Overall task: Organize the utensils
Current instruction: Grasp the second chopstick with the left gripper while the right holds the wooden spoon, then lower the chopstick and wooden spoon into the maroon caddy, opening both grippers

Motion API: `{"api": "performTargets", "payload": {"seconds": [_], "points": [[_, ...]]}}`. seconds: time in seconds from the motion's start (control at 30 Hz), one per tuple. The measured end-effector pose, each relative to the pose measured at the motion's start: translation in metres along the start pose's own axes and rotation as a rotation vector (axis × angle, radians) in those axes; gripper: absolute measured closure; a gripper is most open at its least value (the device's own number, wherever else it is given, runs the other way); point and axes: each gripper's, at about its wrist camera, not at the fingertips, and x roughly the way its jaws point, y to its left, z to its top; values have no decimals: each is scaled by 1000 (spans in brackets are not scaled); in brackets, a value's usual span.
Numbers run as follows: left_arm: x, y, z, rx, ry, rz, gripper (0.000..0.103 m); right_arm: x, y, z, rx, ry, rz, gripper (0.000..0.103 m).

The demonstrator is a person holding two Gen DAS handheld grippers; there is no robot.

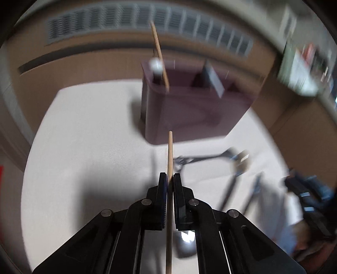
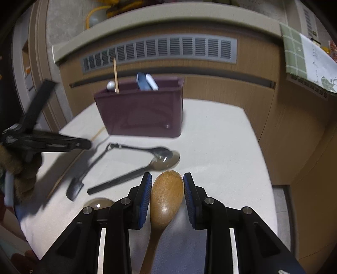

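Dim warm indoor light, left wrist view smeared by motion blur, maroon organizer (image 1: 189, 105) and far vent (image 1: 147, 19) streaked, right wrist view sharper, soft shadows on the white table (image 2: 221, 147), small glints on metal spoons (image 2: 166, 158), fisheye bending, dark vignette corners

wall: wood panelling (image 2: 252, 69) — grey louvred vent (image 2: 160, 50) | surface: white table (image 2: 221, 147) — soft light
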Motion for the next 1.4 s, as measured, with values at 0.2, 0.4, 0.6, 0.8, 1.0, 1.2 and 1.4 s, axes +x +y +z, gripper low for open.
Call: {"api": "performTargets", "payload": {"seconds": [0.2, 0.4, 0.6, 0.8, 1.0, 1.2, 1.4], "points": [[-57, 2, -4, -92, -185, -55, 98, -11, 3, 10, 10, -50, 25, 76], [-78, 6, -7, -137, -268, -63, 98, -19, 11, 15, -12, -64, 26, 76], [-79, 3, -12, -142, -312, -74, 98, -20, 9, 19, 1, -64, 14, 76], [-139, -37, 55, -17, -651, -112, 97, -59, 3, 77, -6, -237, 1, 76], [-137, -57, 130, 11, -857, -84, 97, -104, 4, 183, -45, -511, -50, 76], [-69, -32, 146, -104, -841, -64, 97, -56, 4, 211, -49, -511, -11, 76], [-23, -24, 139, -132, -888, 16, 97, 3, 2, 206, -51, -412, -5, 76]]}}
